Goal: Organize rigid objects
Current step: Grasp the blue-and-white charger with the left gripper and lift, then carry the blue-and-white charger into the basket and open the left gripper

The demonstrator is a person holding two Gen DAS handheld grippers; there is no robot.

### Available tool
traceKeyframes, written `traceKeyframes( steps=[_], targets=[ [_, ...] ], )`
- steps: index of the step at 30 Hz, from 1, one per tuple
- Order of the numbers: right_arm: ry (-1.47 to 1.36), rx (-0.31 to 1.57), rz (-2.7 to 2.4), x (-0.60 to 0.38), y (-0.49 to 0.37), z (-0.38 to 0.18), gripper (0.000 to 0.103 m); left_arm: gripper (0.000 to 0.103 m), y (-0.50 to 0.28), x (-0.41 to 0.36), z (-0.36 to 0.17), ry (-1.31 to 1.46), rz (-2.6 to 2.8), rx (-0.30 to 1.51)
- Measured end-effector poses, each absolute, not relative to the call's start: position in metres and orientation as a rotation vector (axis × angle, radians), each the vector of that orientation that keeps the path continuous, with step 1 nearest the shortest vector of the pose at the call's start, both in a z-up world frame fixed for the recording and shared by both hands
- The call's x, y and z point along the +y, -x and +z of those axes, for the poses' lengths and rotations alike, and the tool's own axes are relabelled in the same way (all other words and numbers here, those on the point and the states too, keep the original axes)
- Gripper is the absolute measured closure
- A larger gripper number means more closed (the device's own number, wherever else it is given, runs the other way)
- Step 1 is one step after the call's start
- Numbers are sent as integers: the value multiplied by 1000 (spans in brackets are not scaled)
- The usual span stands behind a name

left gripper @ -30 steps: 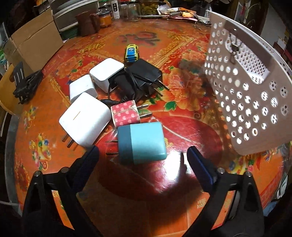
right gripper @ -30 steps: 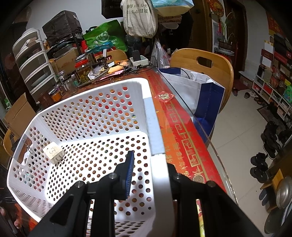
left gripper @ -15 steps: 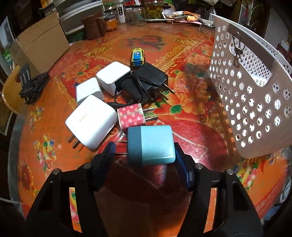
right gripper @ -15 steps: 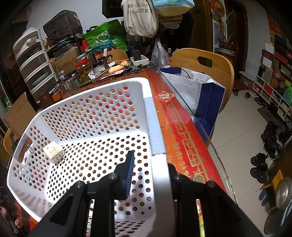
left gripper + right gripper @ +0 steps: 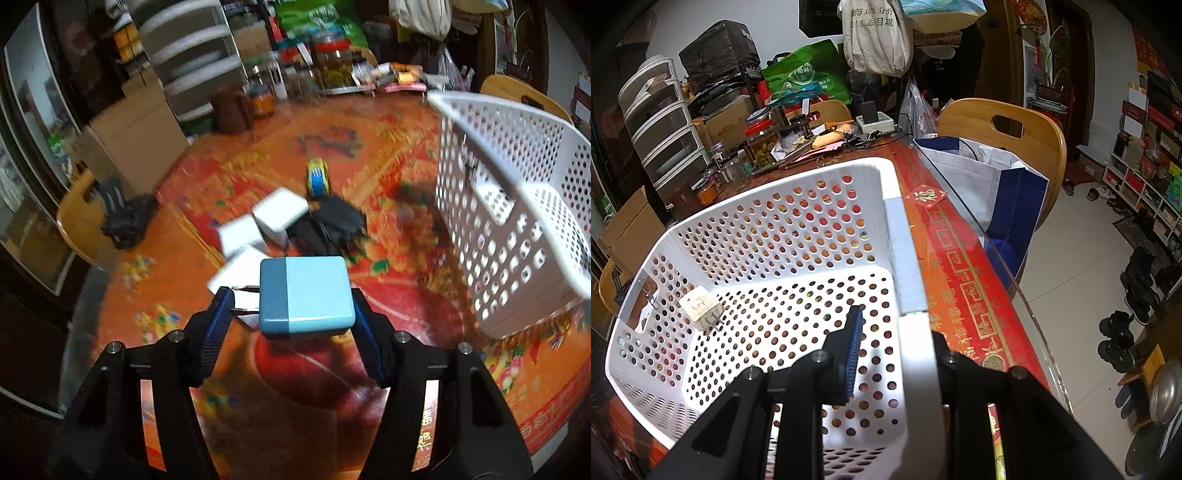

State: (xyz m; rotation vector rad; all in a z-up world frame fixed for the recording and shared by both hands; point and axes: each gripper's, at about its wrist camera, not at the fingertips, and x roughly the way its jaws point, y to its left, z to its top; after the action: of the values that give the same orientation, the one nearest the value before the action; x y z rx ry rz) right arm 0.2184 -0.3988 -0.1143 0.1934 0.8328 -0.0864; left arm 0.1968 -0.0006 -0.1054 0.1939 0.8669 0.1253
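Note:
My left gripper [image 5: 293,325] is shut on a two-tone blue charger [image 5: 304,295], held clear above the red table with its prongs pointing left. Below it lie several white chargers [image 5: 280,216], a black charger with a cord [image 5: 332,221] and a small yellow and blue toy car [image 5: 317,175]. A white perforated basket [image 5: 517,221] is tilted at the right of the left wrist view. My right gripper [image 5: 905,354] is shut on the basket's rim [image 5: 918,369]. One white charger [image 5: 700,308] rests inside the basket [image 5: 775,258].
A cardboard box [image 5: 129,140] and jars [image 5: 332,62] crowd the table's far edge. A black object [image 5: 122,214] lies on a wooden chair at the left. Another wooden chair [image 5: 1001,129] with a blue and white bag [image 5: 990,184] stands beyond the table's glass edge.
My left gripper closed on the blue charger and lifted it off the table, tilting up so the far clutter came into view. The right gripper and basket kept still.

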Motion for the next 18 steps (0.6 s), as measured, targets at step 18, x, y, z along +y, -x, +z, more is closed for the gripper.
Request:
traceKeyframes(
  steps=[18],
  targets=[
    [-189,841,-79,-399,-221,-113,80,43,-215,-160,4,-491,-89,665]
  ],
)
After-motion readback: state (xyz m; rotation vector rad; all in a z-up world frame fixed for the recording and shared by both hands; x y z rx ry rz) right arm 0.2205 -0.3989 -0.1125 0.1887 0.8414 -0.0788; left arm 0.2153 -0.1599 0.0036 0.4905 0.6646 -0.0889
